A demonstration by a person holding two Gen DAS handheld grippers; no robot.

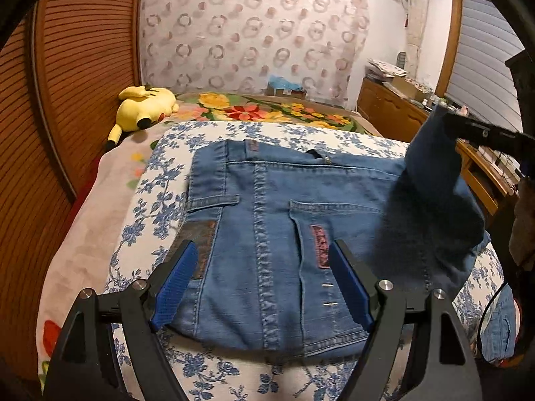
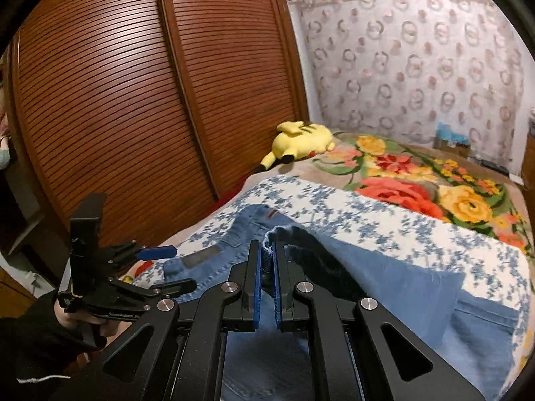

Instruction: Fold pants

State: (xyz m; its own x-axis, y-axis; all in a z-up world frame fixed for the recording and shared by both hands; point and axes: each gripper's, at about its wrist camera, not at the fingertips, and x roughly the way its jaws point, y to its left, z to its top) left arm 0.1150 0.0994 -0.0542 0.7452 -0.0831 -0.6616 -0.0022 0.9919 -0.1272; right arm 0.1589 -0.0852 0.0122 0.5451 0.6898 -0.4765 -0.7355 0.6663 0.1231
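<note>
Blue jeans (image 1: pixel 267 207) lie seat side up on the bed, waistband at the far end. My left gripper (image 1: pixel 264 247) hovers open just above the seat, its blue pads either side of the back pocket, holding nothing. One pant leg (image 1: pixel 431 180) is lifted at the right, pinched at its end by my right gripper (image 1: pixel 468 127). In the right wrist view, the right gripper (image 2: pixel 266 250) is shut on the leg's hem (image 2: pixel 267 237), and the leg (image 2: pixel 401 287) drapes down to the right. The left gripper (image 2: pixel 174 269) stands open at the left, held by a hand (image 2: pixel 67 317).
A blue-and-white floral sheet (image 1: pixel 160 173) lies under the jeans, over a bright flowered blanket (image 2: pixel 418 180). A yellow plush toy (image 1: pixel 143 107) rests at the far left of the bed. Slatted wooden wardrobe doors (image 2: pixel 133 100) run along the left. A cluttered wooden dresser (image 1: pixel 394 107) stands right.
</note>
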